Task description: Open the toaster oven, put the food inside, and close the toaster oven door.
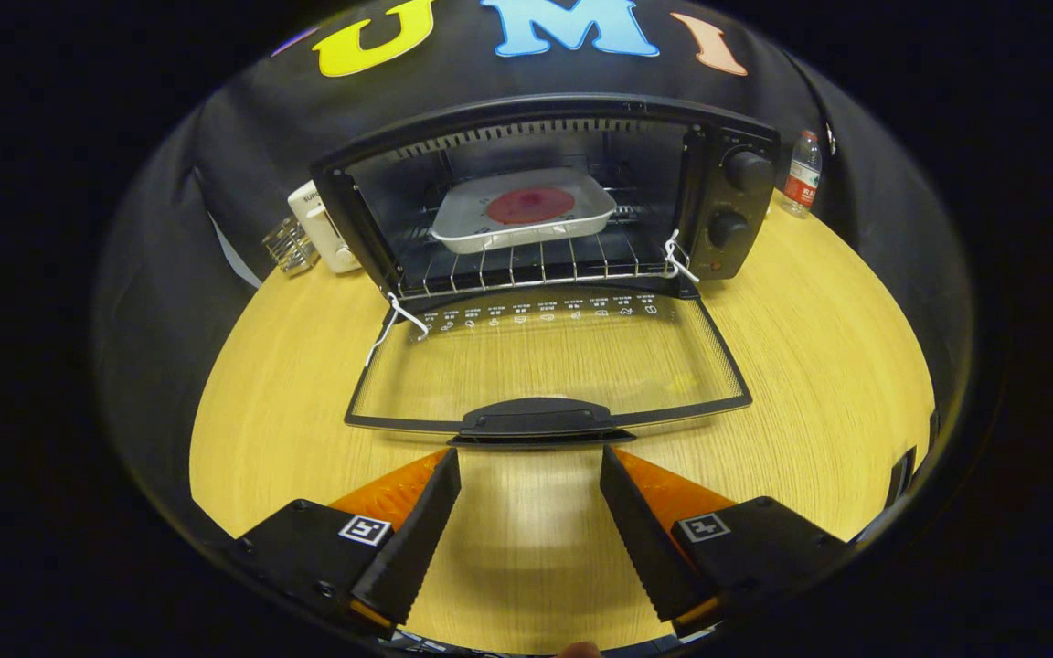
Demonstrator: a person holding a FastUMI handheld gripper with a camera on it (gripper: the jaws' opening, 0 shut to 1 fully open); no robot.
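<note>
The toaster oven (pixel 572 192) stands on the wooden counter (pixel 810 366) with its glass door (pixel 545 361) folded all the way down and lying flat in front of it. Inside the oven, on the wire rack (pixel 526 260), sits a pale rectangular tray (pixel 472 219) holding the food (pixel 530 205), a round reddish patty at its middle. The tongs (pixel 530 457) are spread wide with nothing between them, their tips just short of the door handle (pixel 537 418), which lies at the door's front edge farthest from the oven. Two control knobs (pixel 748 171) sit on the oven's panel beside the cavity. A plastic bottle (pixel 803 174) stands behind that panel side of the oven, and a white power strip (pixel 321 228) lies at the oven's opposite side.
</note>
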